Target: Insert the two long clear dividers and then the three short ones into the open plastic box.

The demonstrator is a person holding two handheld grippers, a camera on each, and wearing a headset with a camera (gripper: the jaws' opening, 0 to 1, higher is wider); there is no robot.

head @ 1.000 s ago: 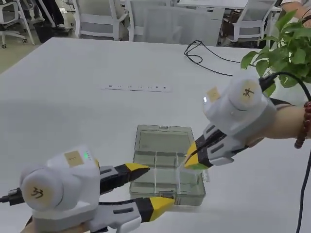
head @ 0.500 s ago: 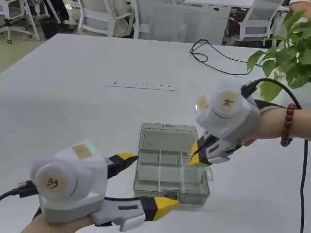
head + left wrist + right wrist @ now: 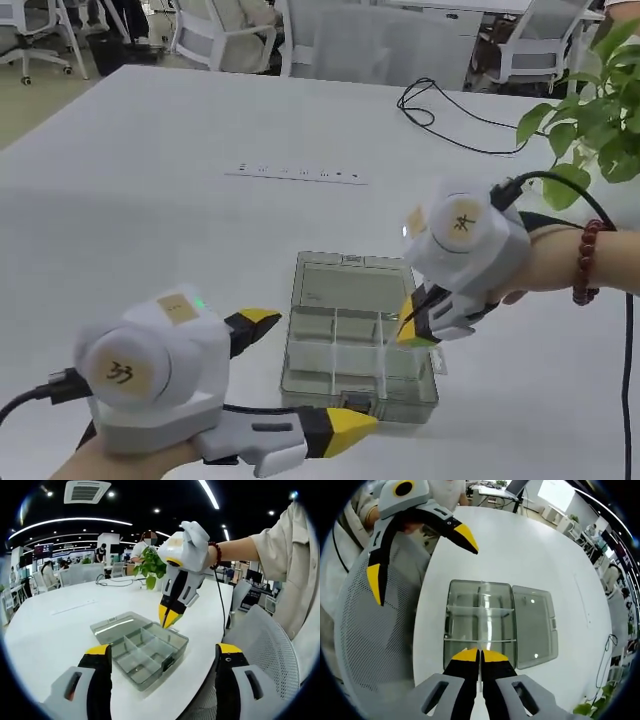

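Note:
The clear plastic box (image 3: 330, 375) lies open on the white table, its lid (image 3: 350, 283) flat behind it. Clear dividers split its inside into several cells (image 3: 470, 625). My right gripper (image 3: 415, 333) hangs over the box's right side, shut on a thin clear divider (image 3: 383, 362) that reaches down into the box. In the right gripper view the shut tips (image 3: 480, 655) pinch that divider (image 3: 487, 630) edge-on. My left gripper (image 3: 305, 372) stands open beside the box's front left corner, holding nothing. In the left gripper view the box (image 3: 142, 647) lies between and beyond my open left gripper (image 3: 162, 652).
A white power strip (image 3: 300, 174) lies further back on the table, with a black cable (image 3: 450, 118) beyond it. A green plant (image 3: 590, 120) stands at the right. A mesh chair (image 3: 380, 645) sits at the table's near edge. Office chairs (image 3: 225, 35) line the far side.
The head view has shifted. My left gripper has drawn back from the box's left edge. My right gripper stays shut on the divider over the box's right side.

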